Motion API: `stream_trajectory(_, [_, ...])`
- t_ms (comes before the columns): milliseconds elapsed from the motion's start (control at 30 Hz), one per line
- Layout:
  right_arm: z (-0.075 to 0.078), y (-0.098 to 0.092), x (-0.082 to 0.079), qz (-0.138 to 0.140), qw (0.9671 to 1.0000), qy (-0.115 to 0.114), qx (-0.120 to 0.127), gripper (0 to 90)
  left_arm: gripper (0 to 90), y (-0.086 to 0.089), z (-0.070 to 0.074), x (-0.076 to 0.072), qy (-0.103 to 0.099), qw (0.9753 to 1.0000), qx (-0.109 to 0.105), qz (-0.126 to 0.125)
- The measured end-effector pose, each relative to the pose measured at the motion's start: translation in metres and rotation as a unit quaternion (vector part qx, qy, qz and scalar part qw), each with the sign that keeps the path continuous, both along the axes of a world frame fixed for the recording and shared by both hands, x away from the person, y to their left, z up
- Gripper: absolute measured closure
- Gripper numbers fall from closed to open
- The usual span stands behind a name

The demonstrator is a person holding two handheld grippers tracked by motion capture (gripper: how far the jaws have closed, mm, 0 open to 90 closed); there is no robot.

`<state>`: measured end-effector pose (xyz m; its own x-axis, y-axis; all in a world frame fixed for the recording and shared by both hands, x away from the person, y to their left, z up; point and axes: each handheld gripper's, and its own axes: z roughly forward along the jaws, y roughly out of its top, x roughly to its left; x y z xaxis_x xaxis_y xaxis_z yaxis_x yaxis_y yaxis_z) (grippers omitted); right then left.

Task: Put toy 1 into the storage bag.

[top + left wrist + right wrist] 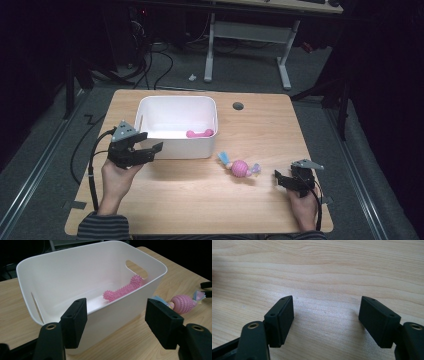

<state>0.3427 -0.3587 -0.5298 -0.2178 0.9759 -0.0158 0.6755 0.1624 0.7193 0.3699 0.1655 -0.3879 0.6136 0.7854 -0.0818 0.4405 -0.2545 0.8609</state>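
Left of my right gripper, spread and empty, the ball toy is lying crosswise, nearer than my spread left gripper.

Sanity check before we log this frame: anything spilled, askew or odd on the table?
Nothing stands out. The white bin stands upright with a pink spiky toy lying inside. The pink ball toy lies on the table beside the bin. Both hand-held grippers are open and empty.

Wood table — white bin, pink ball toy.
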Motion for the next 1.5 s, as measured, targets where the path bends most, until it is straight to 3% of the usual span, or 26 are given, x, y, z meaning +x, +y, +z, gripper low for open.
stream_trajectory(167, [0.0, 0.0, 0.0, 0.0, 1.0, 0.0, 0.0, 28.3, 34.7, 0.006, -0.014, -0.013, 0.0, 0.9998, -0.017, 0.012])
stream_trajectory(300, [0.0, 0.0, 0.0, 0.0, 1.0, 0.0, 0.0, 28.3, 34.6, 0.008, -0.027, -0.018, 0.003, 0.9996, -0.018, 0.021])
stream_trajectory(633, [0.0, 0.0, 0.0, 0.0, 1.0, 0.0, 0.0, 28.3, 33.8, 0.011, -0.051, -0.014, 0.023, 0.9986, -0.037, 0.029])
stream_trajectory(800, [0.0, 0.0, 0.001, 0.001, 1.0, -0.001, -0.001, 28.4, 33.7, 0.003, -0.067, -0.012, 0.032, 0.9988, -0.031, 0.022])
stream_trajectory(900, [0.0, 0.0, 0.001, 0.001, 1.0, -0.001, 0.0, 28.4, 33.3, -0.005, -0.08, -0.013, 0.038, 0.999, -0.011, 0.02])
stream_trajectory(1133, [0.0, 0.0, 0.0, 0.0, 1.0, 0.0, 0.0, 28.4, 33.4, -0.017, -0.105, -0.011, 0.042, 0.998, -0.028, 0.038])
stream_trajectory(1300, [0.0, 0.0, -0.001, -0.001, 1.0, 0.0, 0.0, 28.3, 33.5, -0.028, -0.117, -0.007, 0.051, 0.998, 0.002, 0.038])
stream_trajectory(1433, [0.0, 0.0, -0.001, -0.001, 1.0, 0.0, 0.0, 28.3, 33.5, -0.034, -0.126, -0.003, 0.048, 0.9966, 0.051, 0.044])
stream_trajectory(1500, [0.0, 0.0, -0.001, -0.001, 1.0, 0.0, 0.0, 28.3, 33.5, -0.036, -0.129, -0.002, 0.051, 0.9959, 0.06, 0.045])
